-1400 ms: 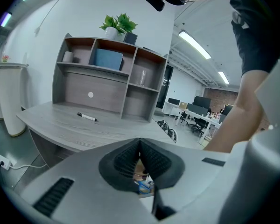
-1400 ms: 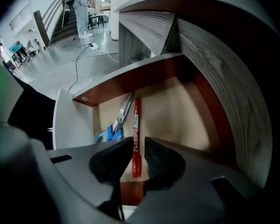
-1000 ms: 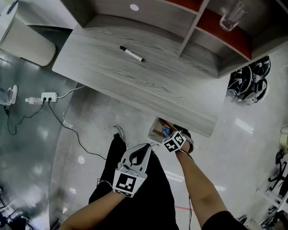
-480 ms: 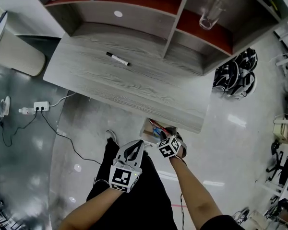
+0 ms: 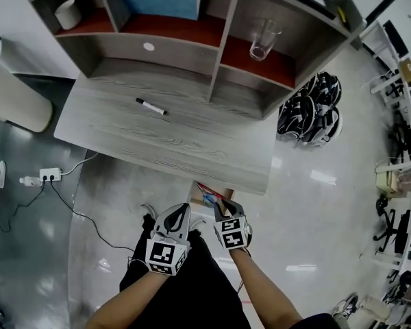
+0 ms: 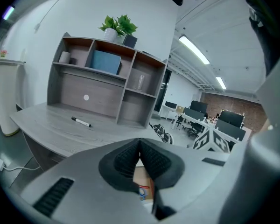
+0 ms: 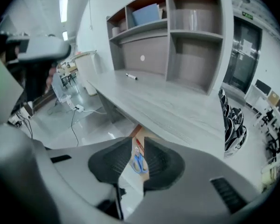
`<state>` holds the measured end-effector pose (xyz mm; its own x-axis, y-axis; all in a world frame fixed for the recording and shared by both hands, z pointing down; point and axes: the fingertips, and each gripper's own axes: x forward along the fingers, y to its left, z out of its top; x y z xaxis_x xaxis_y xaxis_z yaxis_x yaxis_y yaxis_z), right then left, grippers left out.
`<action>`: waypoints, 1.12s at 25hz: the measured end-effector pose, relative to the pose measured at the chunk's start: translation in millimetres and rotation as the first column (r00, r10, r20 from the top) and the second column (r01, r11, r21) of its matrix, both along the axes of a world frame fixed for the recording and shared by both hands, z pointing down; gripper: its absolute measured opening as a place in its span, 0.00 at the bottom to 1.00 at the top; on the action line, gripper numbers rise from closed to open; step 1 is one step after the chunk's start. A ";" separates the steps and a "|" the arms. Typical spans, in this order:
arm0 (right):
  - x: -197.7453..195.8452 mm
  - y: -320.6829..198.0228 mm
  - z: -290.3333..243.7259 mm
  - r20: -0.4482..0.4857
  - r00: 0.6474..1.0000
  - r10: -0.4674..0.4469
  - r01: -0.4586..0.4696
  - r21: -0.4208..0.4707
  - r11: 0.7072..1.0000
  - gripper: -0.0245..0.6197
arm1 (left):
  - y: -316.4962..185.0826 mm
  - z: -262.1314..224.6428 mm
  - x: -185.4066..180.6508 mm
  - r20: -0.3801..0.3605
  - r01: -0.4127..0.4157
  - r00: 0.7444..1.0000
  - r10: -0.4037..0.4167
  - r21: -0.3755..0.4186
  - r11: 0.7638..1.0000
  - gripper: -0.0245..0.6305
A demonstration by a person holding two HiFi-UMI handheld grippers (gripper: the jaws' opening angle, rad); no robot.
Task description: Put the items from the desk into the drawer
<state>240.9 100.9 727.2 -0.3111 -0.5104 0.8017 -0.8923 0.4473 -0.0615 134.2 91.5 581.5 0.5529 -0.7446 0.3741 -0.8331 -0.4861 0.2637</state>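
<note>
Head view: a black-and-white marker pen [image 5: 151,106] is lying on the grey wood-grain desk [image 5: 192,139], well apart from the open brown drawer [image 5: 197,196] under the desk's near edge. Blue-handled scissors [image 7: 140,163] and a slim red item [image 5: 207,188] are lying inside the drawer. A clear glass [image 5: 262,40] is standing in a hutch compartment. The left gripper [image 6: 140,146] is being held clenched on nothing. The right gripper [image 7: 139,146] is being held released and empty, near the drawer.
</note>
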 end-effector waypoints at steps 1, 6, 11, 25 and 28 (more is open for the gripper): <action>-2.2 -1.1 -15.0 0.029 0.999 0.021 -0.022 0.020 1.000 0.18 | 1.4 -4.4 2.0 -0.008 -0.008 1.000 0.008 -0.002 1.000 0.06; -15.5 -12.9 -93.0 0.135 0.989 0.062 -0.084 0.162 0.983 0.18 | 4.7 -29.9 4.5 -0.051 -0.012 0.999 0.013 0.011 1.000 0.06; -29.8 -14.1 -153.3 0.220 0.971 0.088 -0.147 0.269 0.952 0.18 | 3.1 -51.3 2.4 -0.073 -0.009 0.997 0.012 0.041 0.999 0.06; -81.8 -16.6 -264.9 0.303 0.953 0.010 -0.158 0.467 0.870 0.07 | -19.2 -123.8 -21.2 -0.163 -0.007 0.986 0.022 0.093 0.996 0.06; -91.7 -25.6 -279.6 0.307 0.952 0.013 -0.171 0.494 0.852 0.07 | -25.6 -136.2 -29.7 -0.155 -0.011 0.988 0.030 0.124 0.992 0.06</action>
<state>149.2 75.3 447.6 -0.4138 -0.8582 0.3039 -0.9098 0.4021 -0.1031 104.4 65.9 445.2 0.6128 -0.7674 0.1889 -0.7761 -0.5392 0.3270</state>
